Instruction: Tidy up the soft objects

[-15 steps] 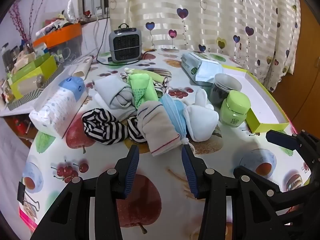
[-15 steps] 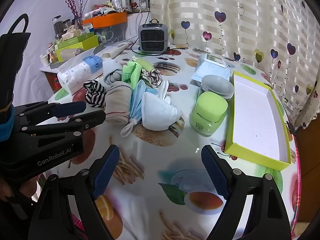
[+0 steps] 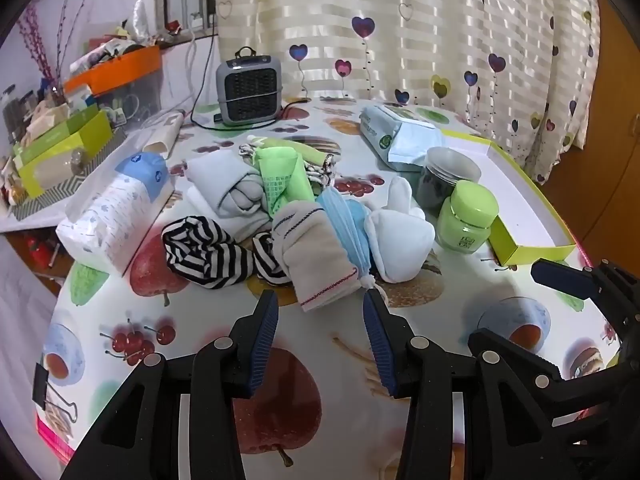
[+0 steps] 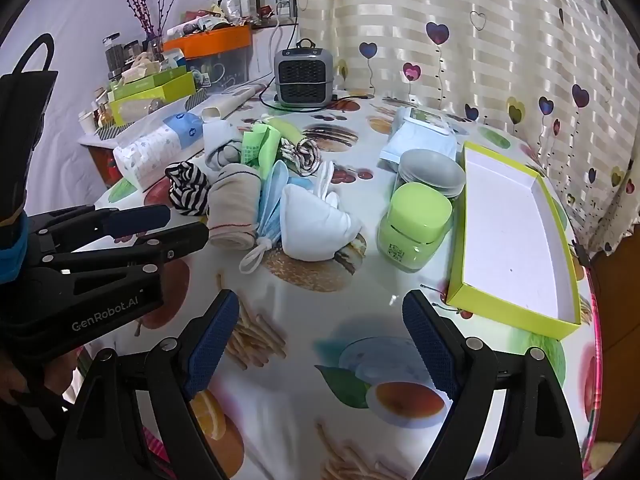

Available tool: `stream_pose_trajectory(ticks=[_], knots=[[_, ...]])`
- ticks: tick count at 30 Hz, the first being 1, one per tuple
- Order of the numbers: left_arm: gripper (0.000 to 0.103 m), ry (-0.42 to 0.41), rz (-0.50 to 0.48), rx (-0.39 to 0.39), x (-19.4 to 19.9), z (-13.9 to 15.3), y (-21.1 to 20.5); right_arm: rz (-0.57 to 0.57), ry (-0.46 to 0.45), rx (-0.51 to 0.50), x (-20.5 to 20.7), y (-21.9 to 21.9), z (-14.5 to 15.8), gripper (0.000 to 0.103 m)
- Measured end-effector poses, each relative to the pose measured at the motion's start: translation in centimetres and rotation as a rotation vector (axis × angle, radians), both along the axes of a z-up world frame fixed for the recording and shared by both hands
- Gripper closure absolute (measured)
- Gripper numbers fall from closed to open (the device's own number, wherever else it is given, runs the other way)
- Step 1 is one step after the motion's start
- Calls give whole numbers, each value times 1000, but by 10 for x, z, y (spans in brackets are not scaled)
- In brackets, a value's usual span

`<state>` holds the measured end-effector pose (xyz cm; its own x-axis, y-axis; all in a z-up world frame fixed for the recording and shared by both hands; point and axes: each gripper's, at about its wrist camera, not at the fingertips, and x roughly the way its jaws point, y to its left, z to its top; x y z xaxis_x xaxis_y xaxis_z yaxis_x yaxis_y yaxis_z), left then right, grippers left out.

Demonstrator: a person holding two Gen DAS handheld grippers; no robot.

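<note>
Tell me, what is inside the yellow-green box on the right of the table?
The yellow-green box shows only its bare white floor; nothing lies in it. The strip behind its near wall is hidden.

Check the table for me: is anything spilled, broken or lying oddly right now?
Nothing spilled or broken. The soft things lie in a loose heap: beige sock, striped sock, blue face mask and white sock overlap, and the mask's ear loop trails onto the cloth. The green-edged tray beside them holds nothing.
</note>
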<state>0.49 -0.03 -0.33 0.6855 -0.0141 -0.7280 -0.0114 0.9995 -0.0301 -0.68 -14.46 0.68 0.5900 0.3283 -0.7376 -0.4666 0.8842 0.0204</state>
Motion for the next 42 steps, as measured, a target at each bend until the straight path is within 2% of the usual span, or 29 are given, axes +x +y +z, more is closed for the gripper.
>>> stream_pose_trajectory(ticks=[20, 42], knots=[[60, -7, -31, -19, -7, 3, -2, -1, -1, 1, 1, -1, 0, 19], [60, -18, -9, -24, -6, 7, 0, -1, -2, 2, 2, -2, 2, 19]])
